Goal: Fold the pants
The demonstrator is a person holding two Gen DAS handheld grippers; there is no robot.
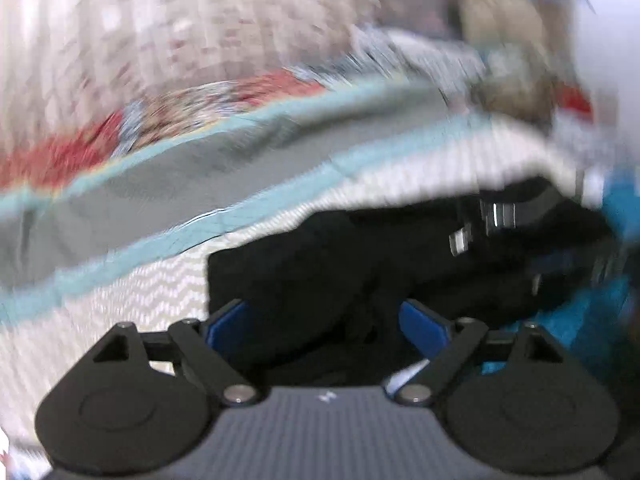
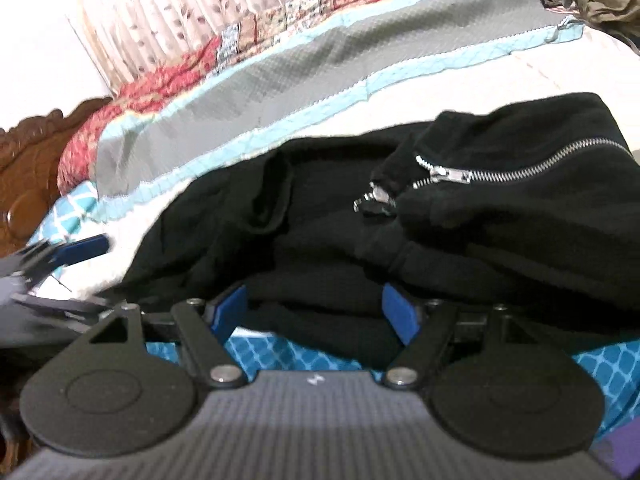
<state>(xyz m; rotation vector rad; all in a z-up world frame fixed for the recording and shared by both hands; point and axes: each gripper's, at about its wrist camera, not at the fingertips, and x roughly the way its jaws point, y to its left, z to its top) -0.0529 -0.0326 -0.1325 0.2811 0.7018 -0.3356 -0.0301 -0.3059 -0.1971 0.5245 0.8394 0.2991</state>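
While both tools gape, soft black pants [image 2: 360, 216] (metal zipper [image 2: 520, 168]) lie bunched, quilted bedspread [image 2: 280, 76].

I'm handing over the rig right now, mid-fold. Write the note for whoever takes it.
Left gripper: open, black pants between its fingers, not clamped.
Right gripper: open, at the near edge of the pants.
Pants lie bunched on the bed, zipper up; left view is blurred.
Done: fabric looks partly doubled over, not neat.
Left: grip, flatten, finish the fold.
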